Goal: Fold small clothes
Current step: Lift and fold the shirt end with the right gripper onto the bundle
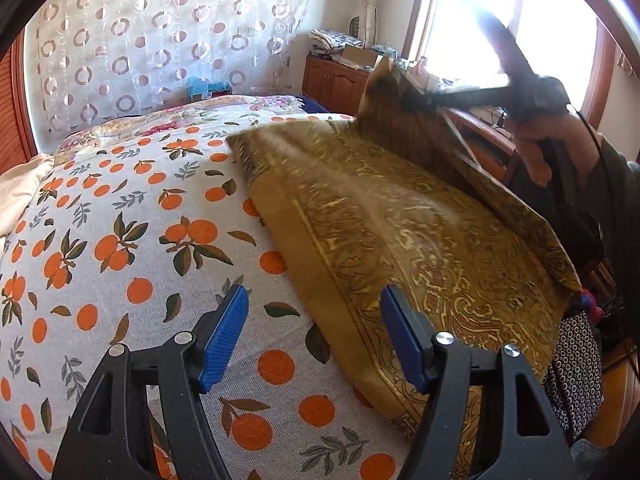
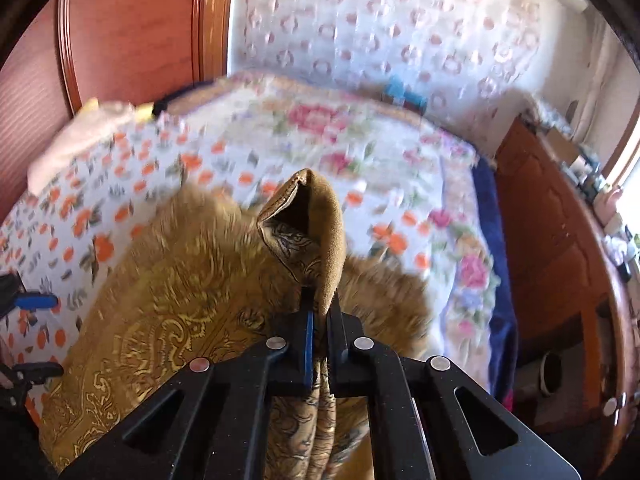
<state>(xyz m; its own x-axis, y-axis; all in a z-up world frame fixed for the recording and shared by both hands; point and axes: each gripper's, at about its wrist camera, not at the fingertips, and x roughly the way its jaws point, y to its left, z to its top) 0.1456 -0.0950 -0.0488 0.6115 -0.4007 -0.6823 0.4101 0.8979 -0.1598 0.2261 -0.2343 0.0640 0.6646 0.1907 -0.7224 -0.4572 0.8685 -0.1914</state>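
A mustard-gold paisley cloth (image 1: 380,216) lies spread over the right side of a bed. My left gripper (image 1: 314,340) hovers open above the cloth's near left edge, with nothing between its blue pads (image 1: 224,340). My right gripper (image 2: 320,312) is shut on a corner of the cloth (image 2: 316,228), which stands up folded above the jaws. In the left wrist view that right gripper (image 1: 408,98) is held by a person's hand at the far right, lifting the cloth's far corner off the bed.
The bed carries a white sheet printed with oranges (image 1: 120,240) and a floral cover (image 2: 320,128) farther back. A wooden cabinet (image 2: 560,240) runs along the right side under a window (image 1: 480,20). A curtain with rings (image 1: 160,40) hangs behind. Dark dotted fabric (image 1: 576,376) hangs at the bed's right edge.
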